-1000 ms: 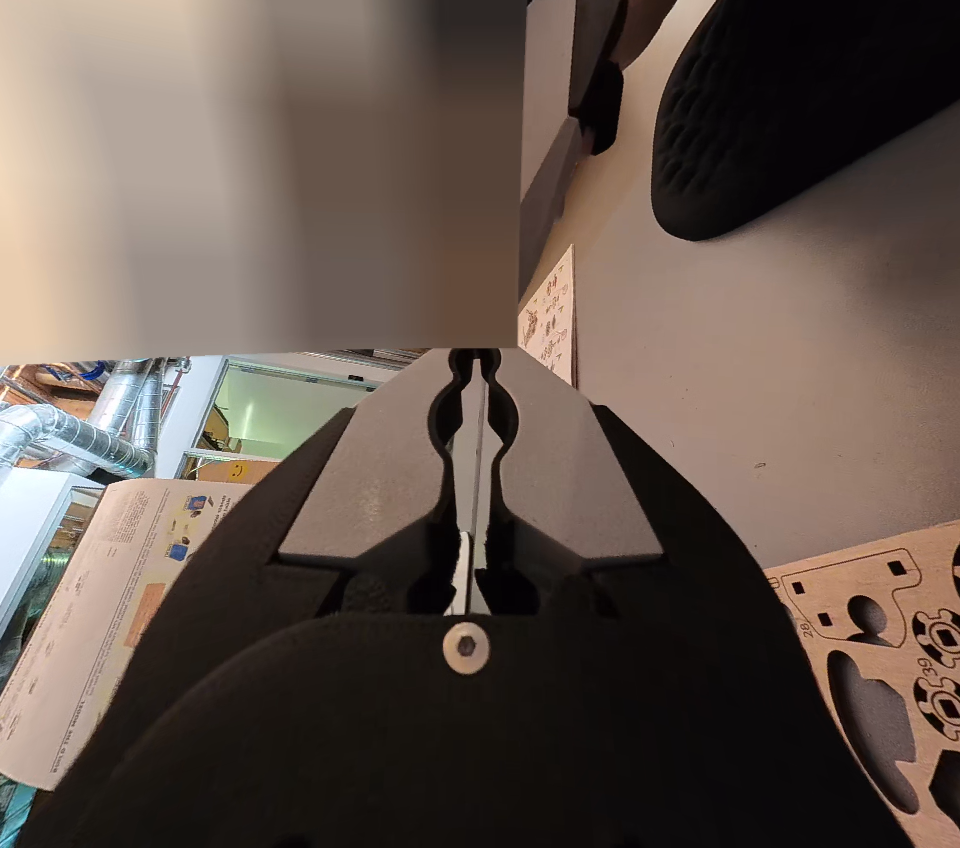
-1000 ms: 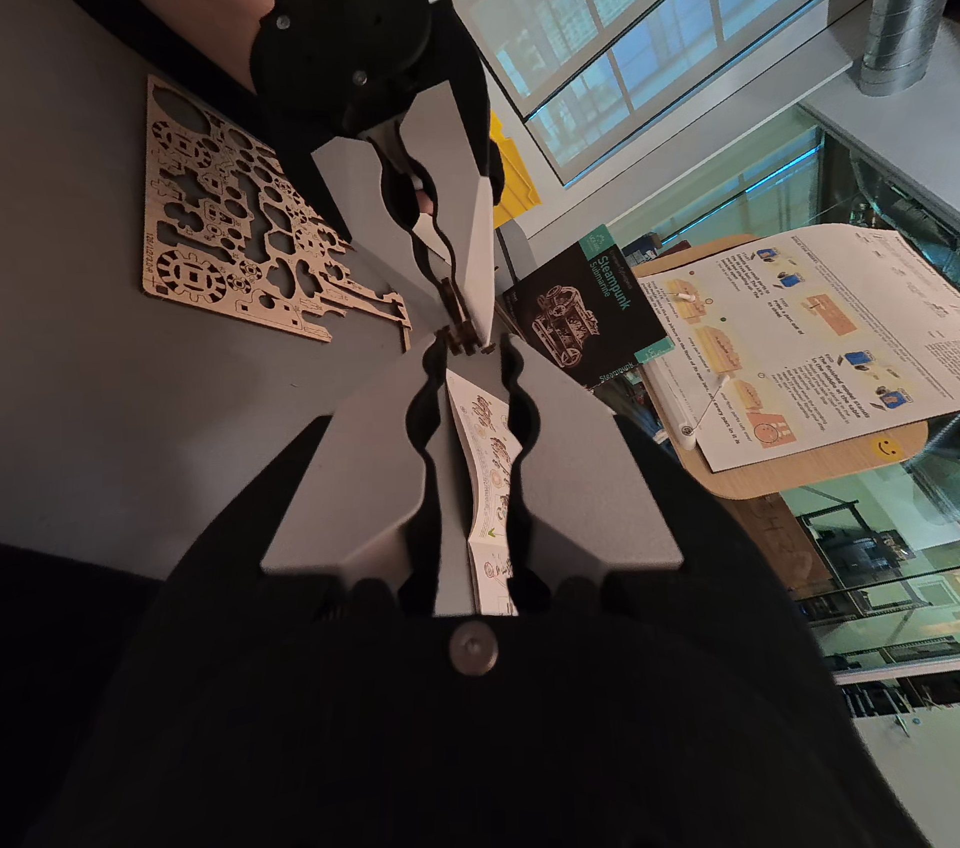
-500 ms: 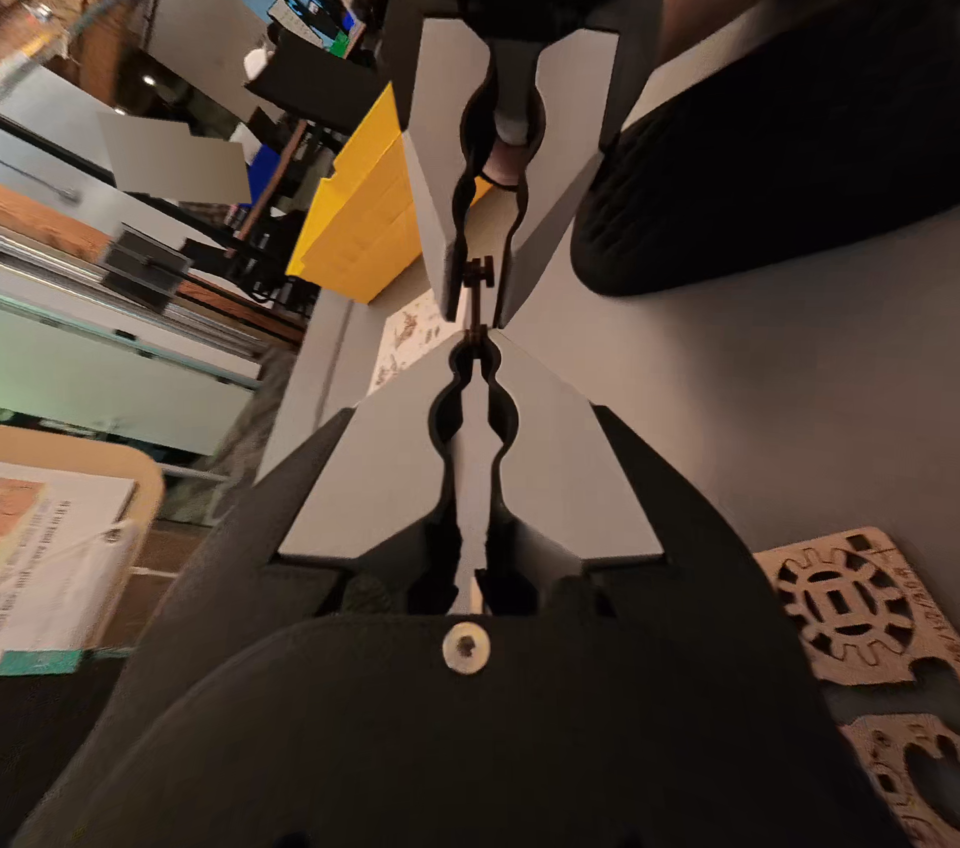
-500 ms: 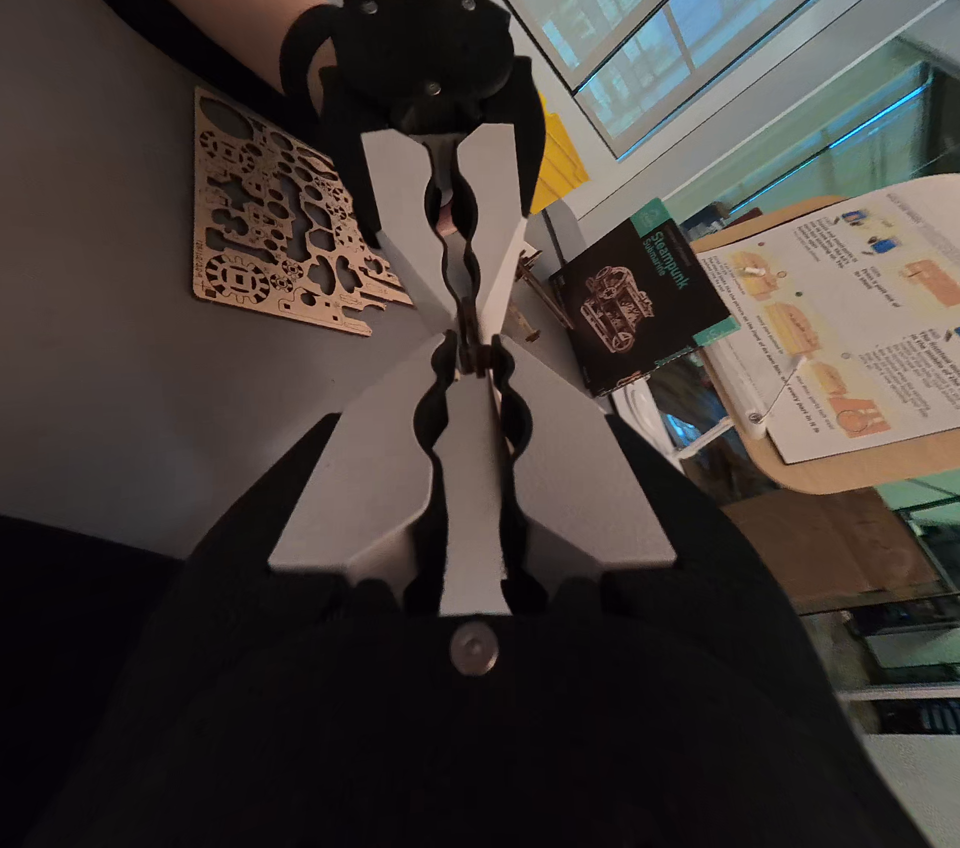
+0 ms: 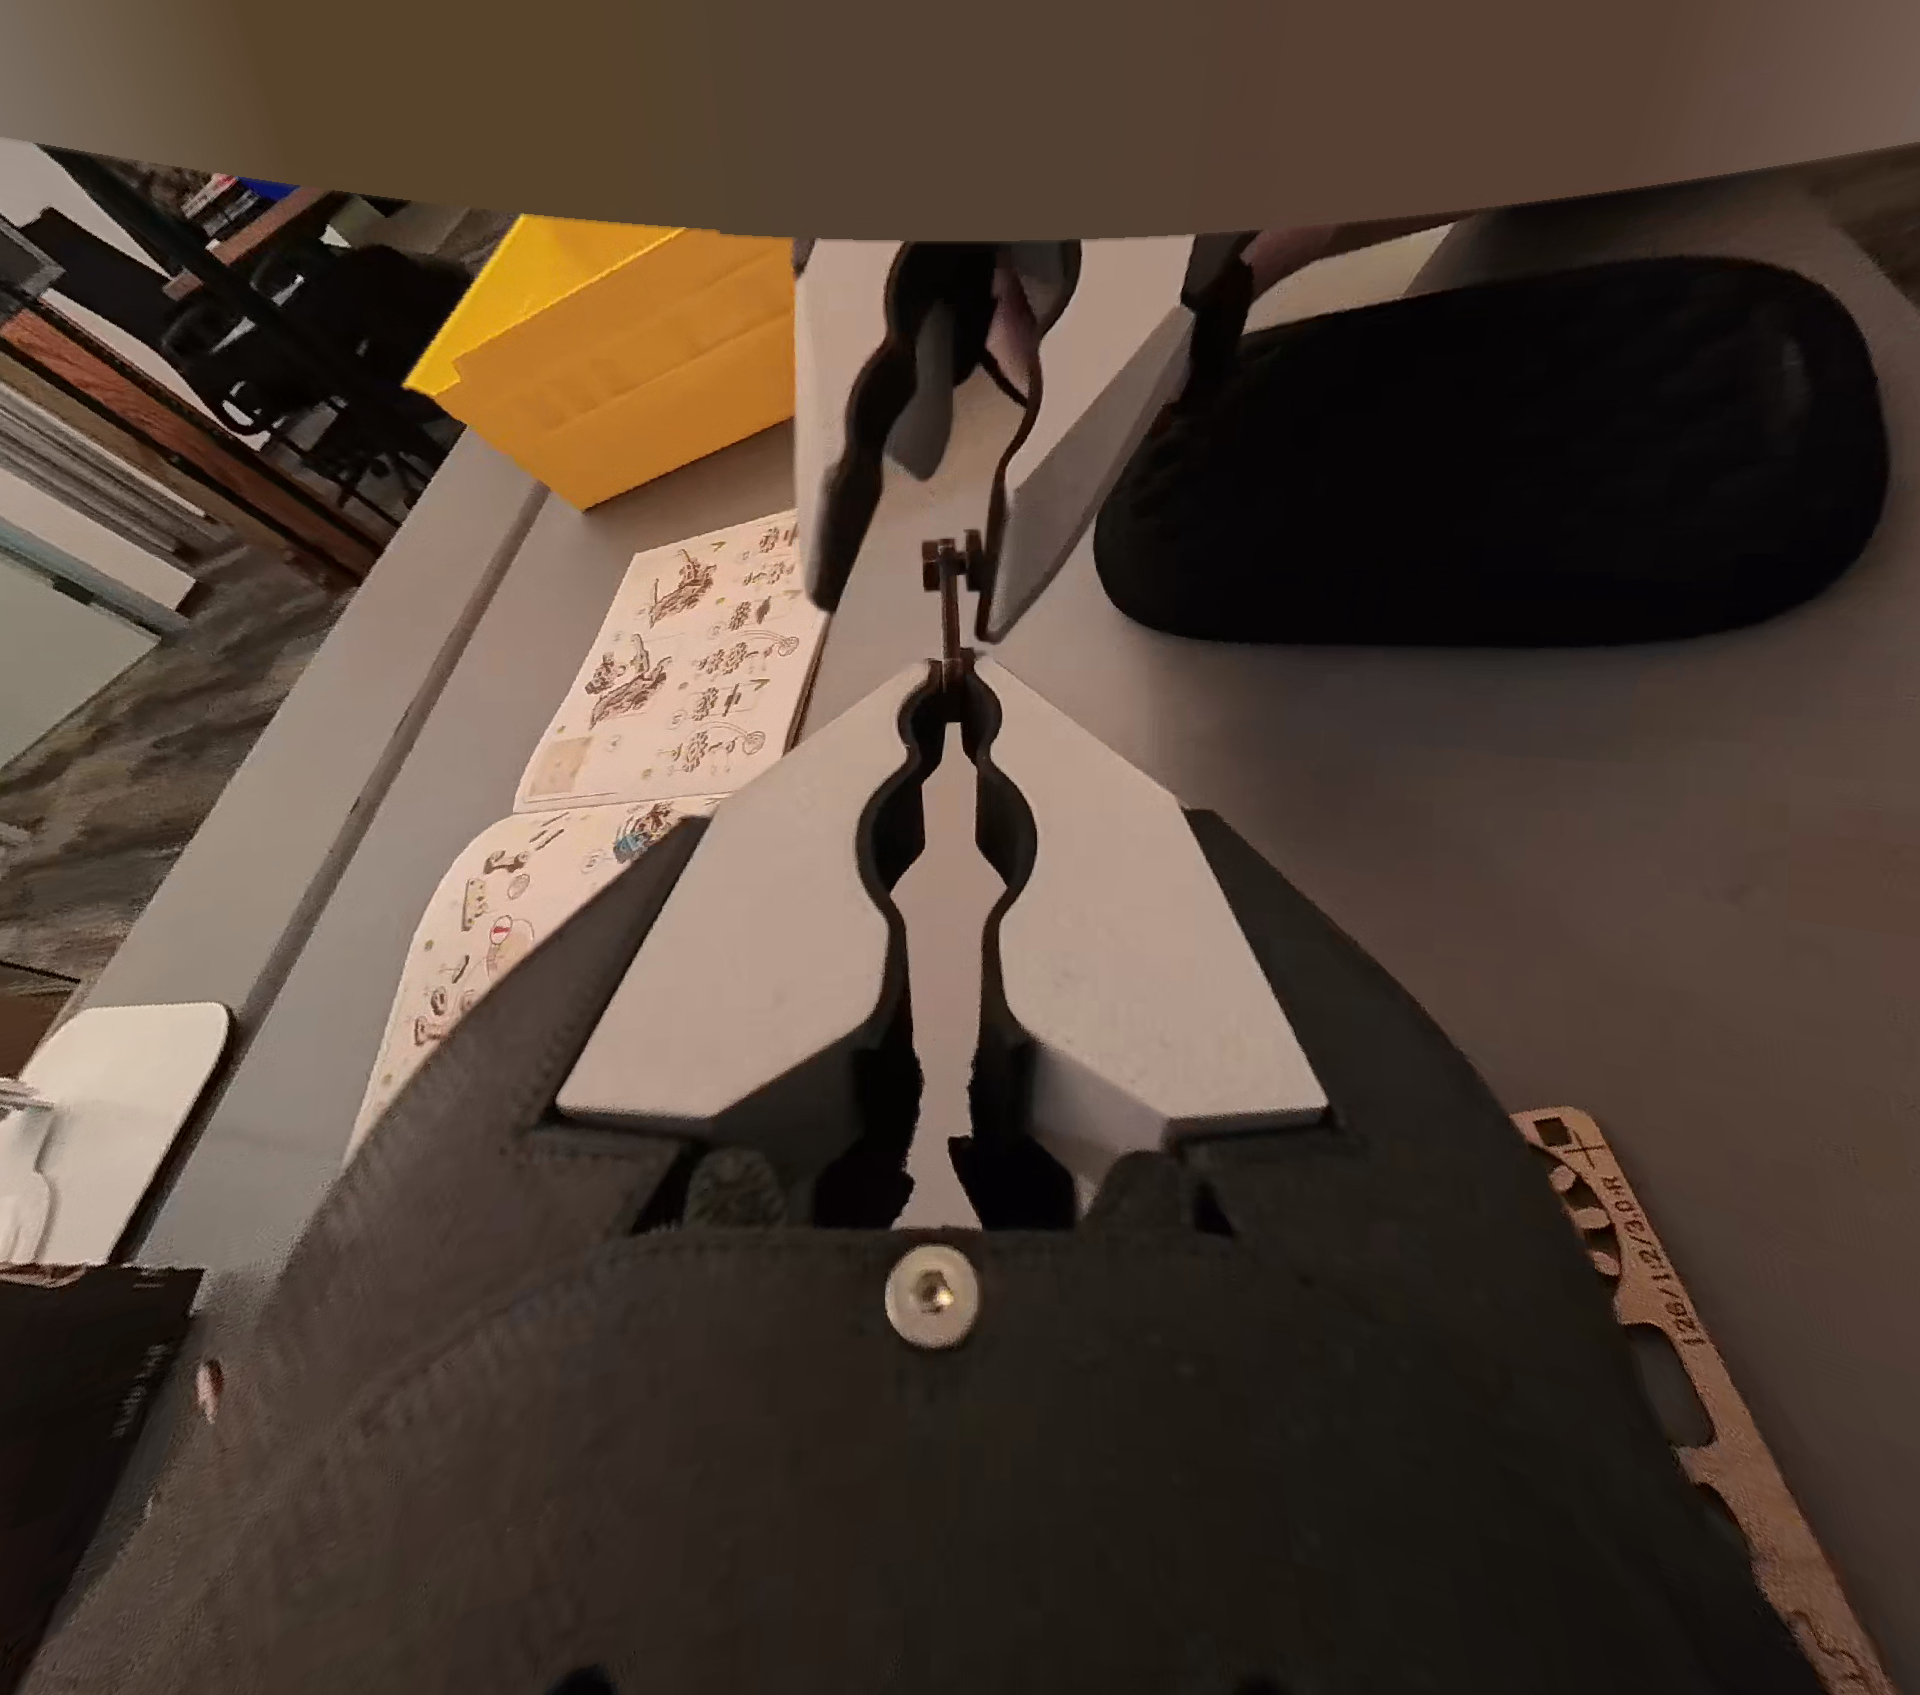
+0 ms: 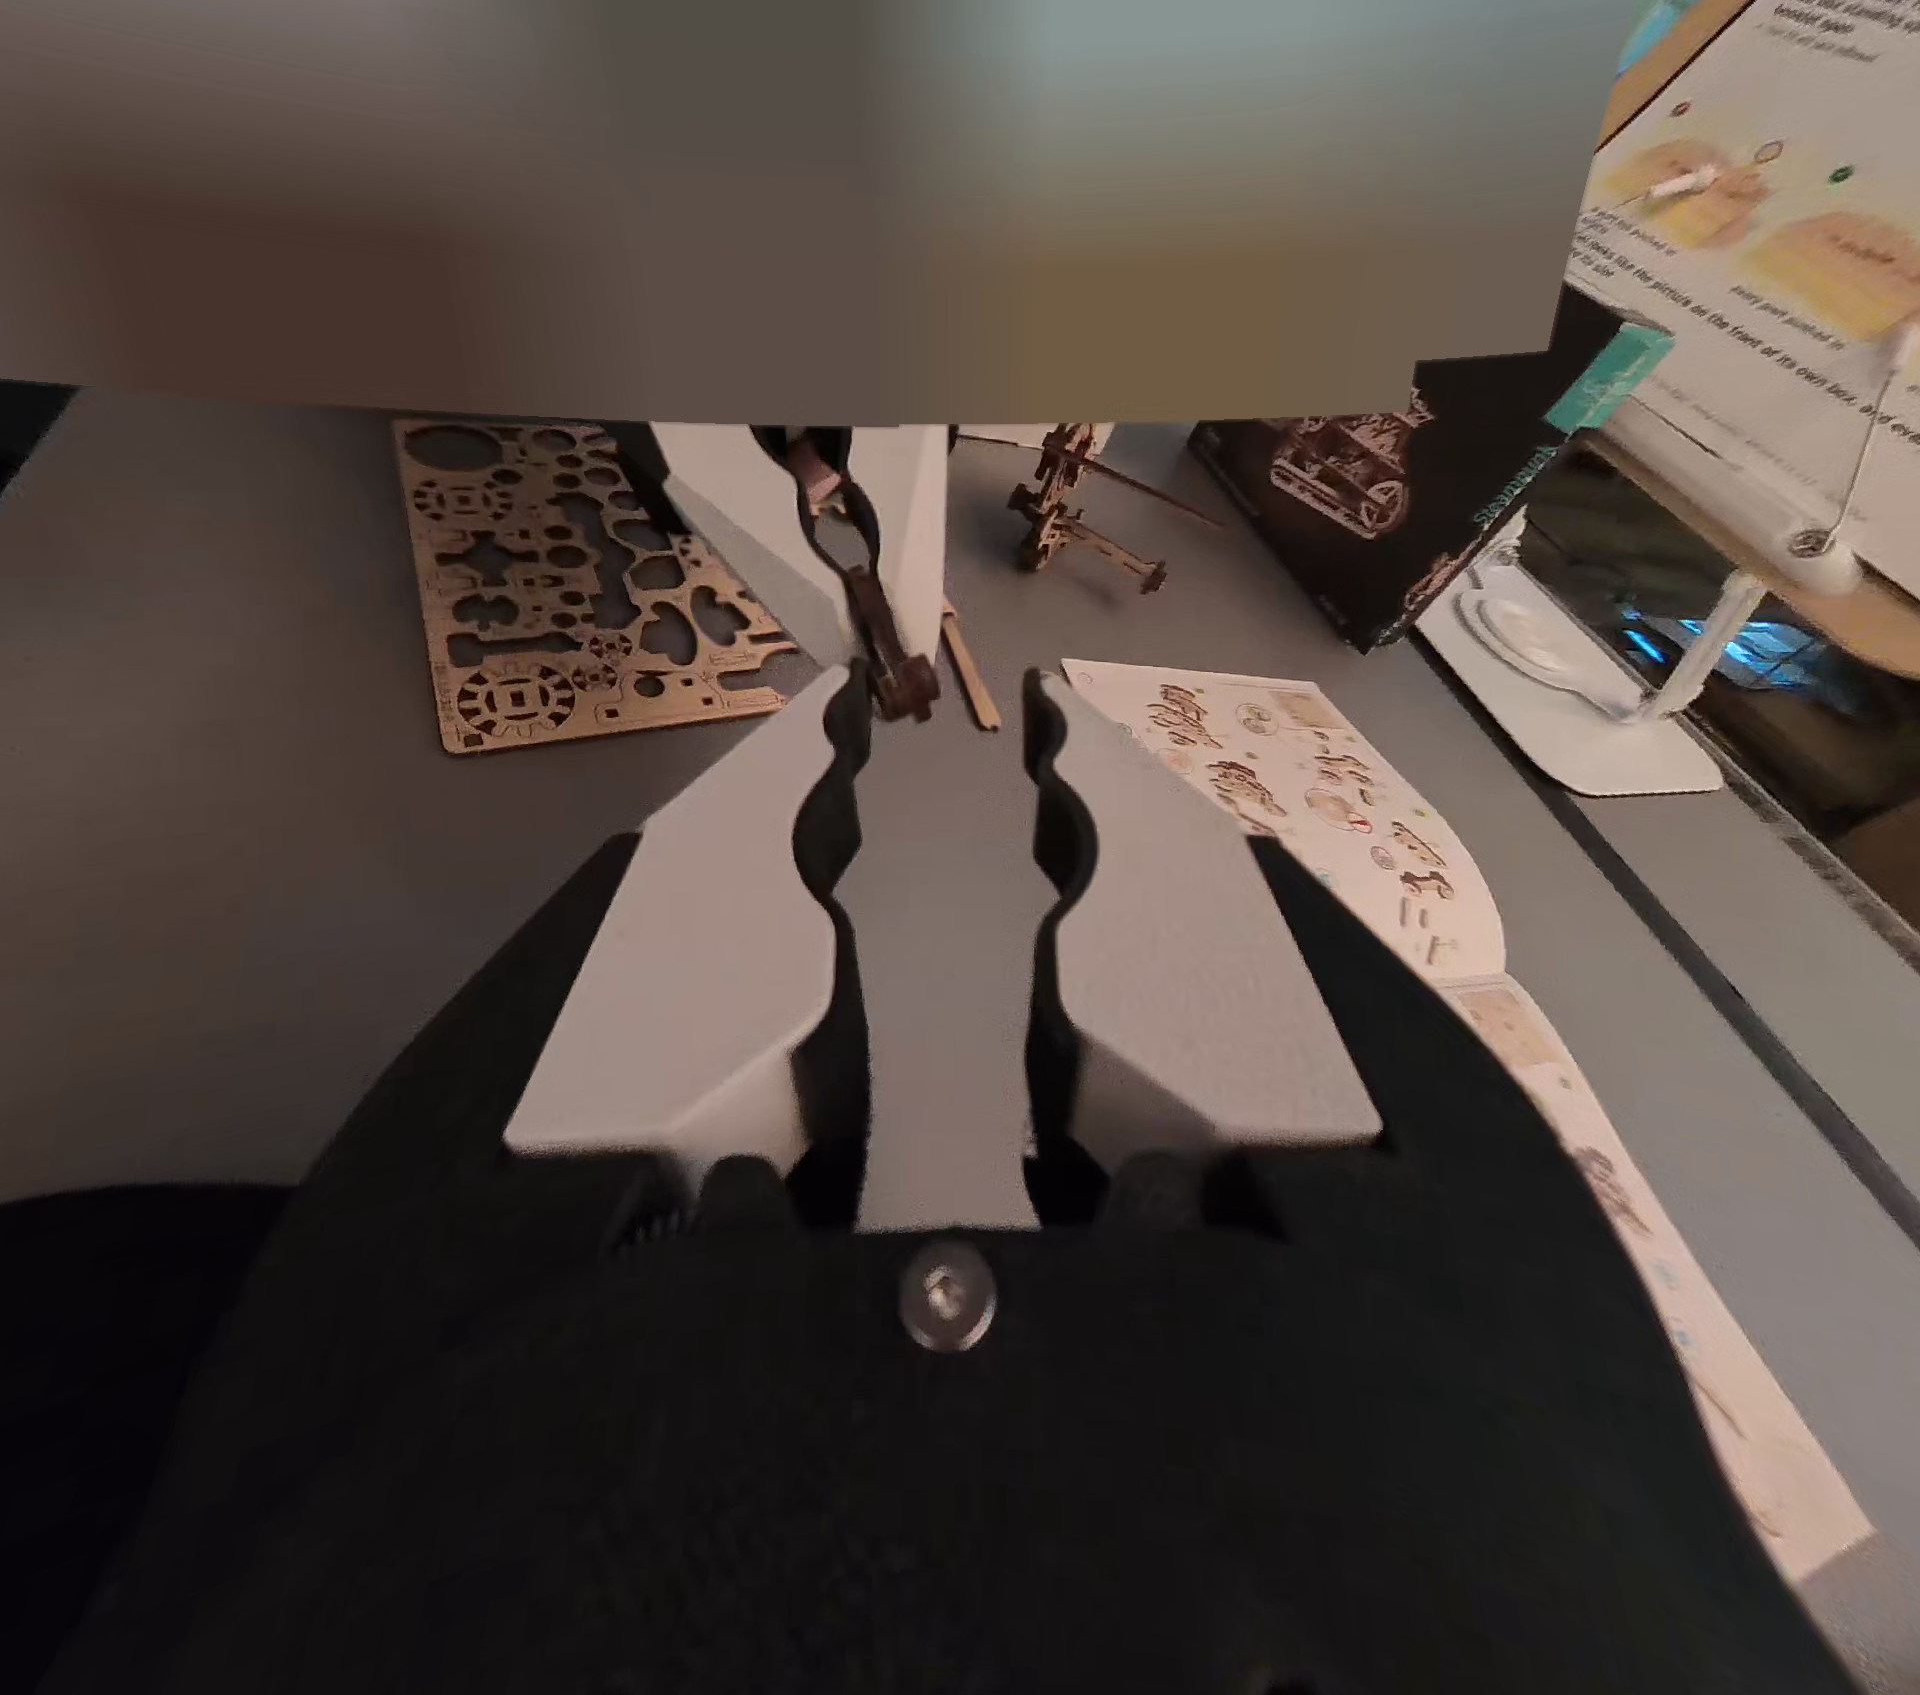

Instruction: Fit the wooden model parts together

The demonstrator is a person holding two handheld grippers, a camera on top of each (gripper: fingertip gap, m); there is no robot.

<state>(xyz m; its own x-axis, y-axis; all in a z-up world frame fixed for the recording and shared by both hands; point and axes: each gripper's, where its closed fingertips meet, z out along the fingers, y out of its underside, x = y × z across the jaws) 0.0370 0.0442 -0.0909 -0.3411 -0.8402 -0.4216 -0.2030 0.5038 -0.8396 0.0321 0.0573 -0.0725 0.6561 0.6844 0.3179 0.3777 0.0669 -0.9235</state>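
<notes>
While the left gripper (image 5: 948, 677) pinches its grey fingers tight on the small dark wooden piece (image 5: 949, 606), the right gripper (image 6: 940, 695) stands with its fingers spread wide and nothing between them. That wooden piece is a thin, flat, dark brown strip with a little cross-bar at the far end, sticking straight out from the left gripper's tips. In the left wrist view its cross-bar end sits right against the inner edge of one of the right gripper's fingers (image 5: 1049, 502), with the other finger well off to the side. From the right wrist view the same piece (image 6: 888, 658) hangs out of the left gripper's tips, a knobbly brown end just beside the right gripper's left fingertip; whether they touch, I can't tell.

Under both grippers lies the grey table (image 5: 1455, 866). Past the left gripper, to its left, an open printed instruction booklet (image 5: 686, 658) lies flat, and a yellow plastic bin (image 5: 613, 357) stands beyond that. A pale laser-cut plywood sheet (image 6: 561, 585) full of cut-outs lies ahead and left of the right gripper. Ahead and to its right stands a small partly built wooden model (image 6: 1070, 523), with a dark printed box (image 6: 1382, 523) farther right.
</notes>
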